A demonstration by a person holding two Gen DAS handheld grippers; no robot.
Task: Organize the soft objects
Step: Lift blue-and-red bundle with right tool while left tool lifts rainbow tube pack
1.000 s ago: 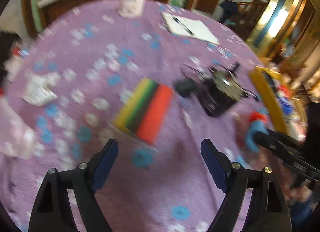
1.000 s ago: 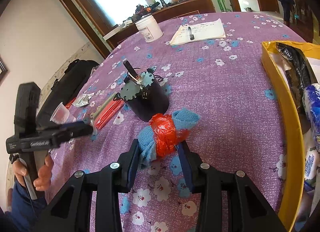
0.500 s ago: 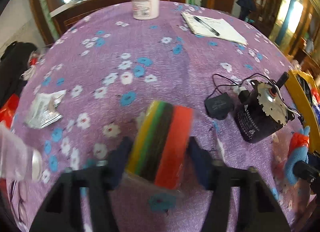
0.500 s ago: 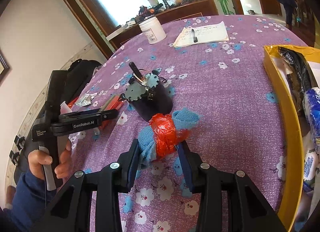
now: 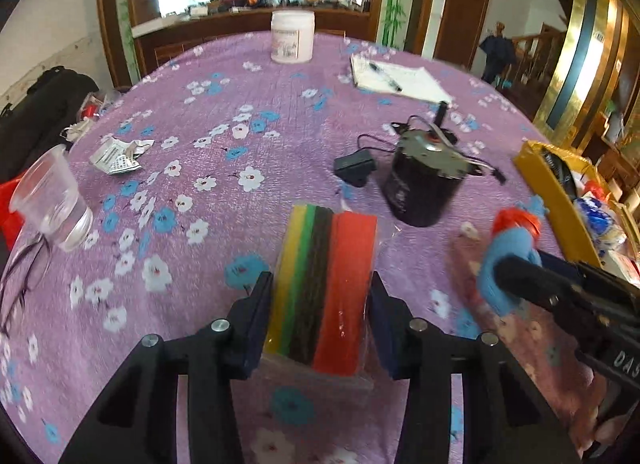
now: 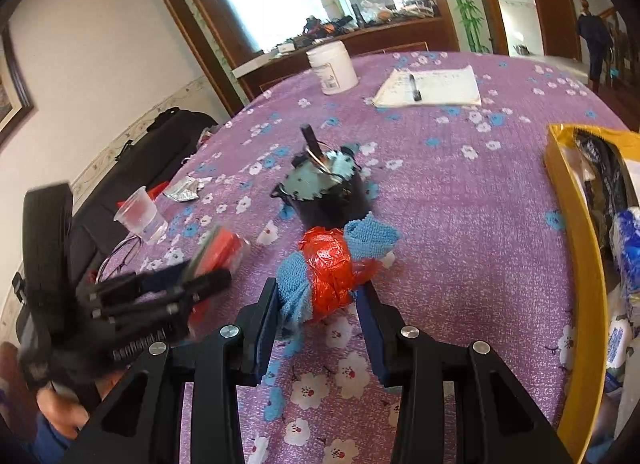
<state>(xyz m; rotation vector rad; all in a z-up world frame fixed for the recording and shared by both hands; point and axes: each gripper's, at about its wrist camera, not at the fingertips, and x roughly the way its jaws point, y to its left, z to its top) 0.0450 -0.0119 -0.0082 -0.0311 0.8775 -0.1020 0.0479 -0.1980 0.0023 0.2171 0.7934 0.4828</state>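
A striped sponge pack [image 5: 340,248], yellow, green, black and red in clear wrap, sits between the pads of my left gripper [image 5: 320,284]. The jaws are closing and both pads press on its sides. It shows again as the sponge pack [image 6: 222,248] in the right wrist view, at the tip of the left gripper [image 6: 200,280], which a hand holds. My right gripper [image 6: 318,288] is shut on a blue cloth bundle [image 6: 328,264] wrapped in red plastic, just above the purple flowered tablecloth [image 6: 460,204]. The bundle [image 5: 512,240] appears right of the sponge pack.
A black motor [image 5: 424,188] with wires and a small adapter [image 5: 354,168] stands just beyond both held things. A plastic cup [image 5: 52,200], glasses [image 5: 20,276] and a crumpled wrapper [image 5: 118,152] lie left. White jar [image 5: 292,40] and notepad [image 5: 400,78] far. A yellow box [image 6: 580,244] lines the right edge.
My left gripper came up to the sponge pack and drew its wide jaws in around it. The right gripper has kept still with the bundle.
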